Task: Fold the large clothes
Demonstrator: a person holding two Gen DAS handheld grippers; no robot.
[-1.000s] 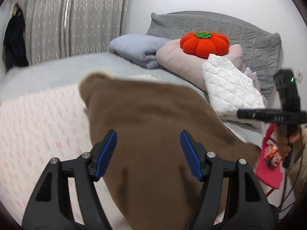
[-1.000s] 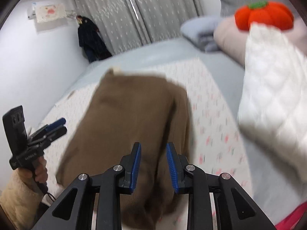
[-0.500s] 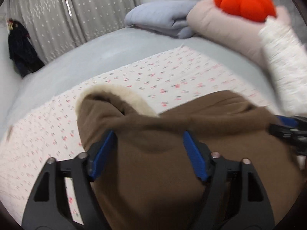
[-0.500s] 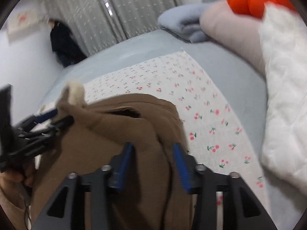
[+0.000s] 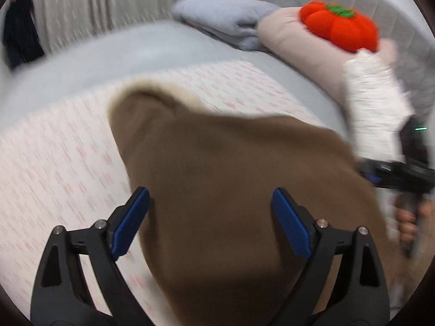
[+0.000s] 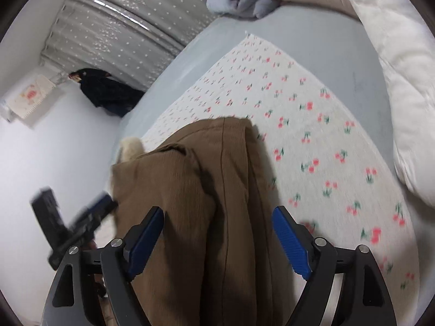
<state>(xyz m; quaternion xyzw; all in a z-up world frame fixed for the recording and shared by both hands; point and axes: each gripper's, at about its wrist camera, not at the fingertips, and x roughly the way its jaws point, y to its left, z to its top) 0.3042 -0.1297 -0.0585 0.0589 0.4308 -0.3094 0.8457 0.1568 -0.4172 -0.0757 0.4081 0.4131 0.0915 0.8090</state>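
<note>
Now, 1 brown garment (image 5: 217,184) w/ a cream fleece edge (image 5: 163,88) lies on the cherry-print sheet (image 6: 320,135), folded over itself and running between both claws. Left gripper (image 5: 210,217): jaws spread wide, nothing clamped. Right gripper (image 6: 217,233): also spread, cloth passing between, ungripped. Behind: 1 orange pumpkin cushion (image 5: 339,28), 1 pink pillow (image 5: 293,51), 1 blue-grey folded blanket (image 5: 225,19), 1 white quilted item (image 5: 375,103), prob. a jacket, too blurred to confirm.
</note>
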